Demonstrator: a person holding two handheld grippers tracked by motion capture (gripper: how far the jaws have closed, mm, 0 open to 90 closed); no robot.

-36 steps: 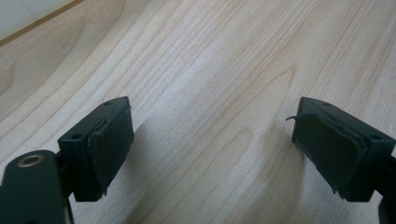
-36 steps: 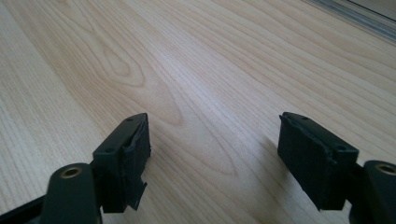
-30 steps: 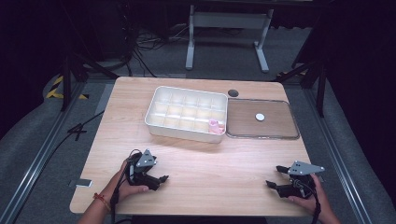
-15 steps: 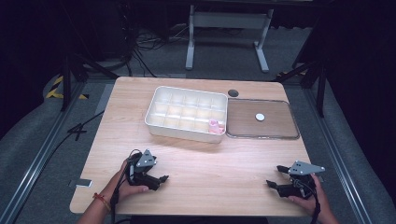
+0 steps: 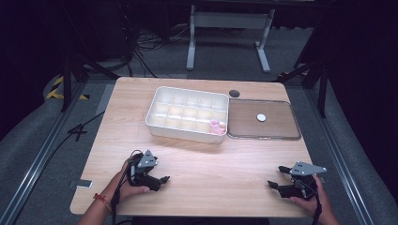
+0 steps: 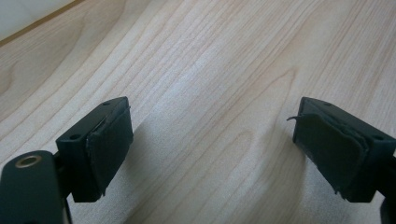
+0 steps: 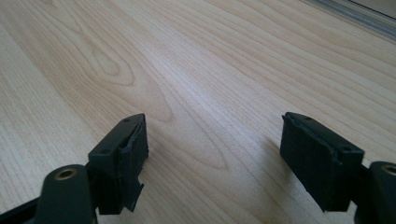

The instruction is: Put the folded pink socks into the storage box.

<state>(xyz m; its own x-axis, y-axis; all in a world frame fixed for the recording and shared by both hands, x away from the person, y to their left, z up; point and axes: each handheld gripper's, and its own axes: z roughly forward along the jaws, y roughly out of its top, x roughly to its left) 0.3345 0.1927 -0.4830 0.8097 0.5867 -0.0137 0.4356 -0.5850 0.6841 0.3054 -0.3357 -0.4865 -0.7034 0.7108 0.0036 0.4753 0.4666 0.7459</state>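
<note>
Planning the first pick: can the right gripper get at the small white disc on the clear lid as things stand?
Probably yes. The right gripper rests near the table's front edge with its jaws open and empty, and bare wooden tabletop lies between it and the small white disc, which sits exposed on the flat transparent lid.

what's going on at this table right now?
A person holds a gripper in each hand at the near edge of the wooden table. The left gripper and right gripper both rest low over bare wood, jaws open, nothing between them. Farther back sits a white compartment tray with a pink item in its near right corner cell. The clear lid lies flat beside it. Nothing is being handled yet.
</note>
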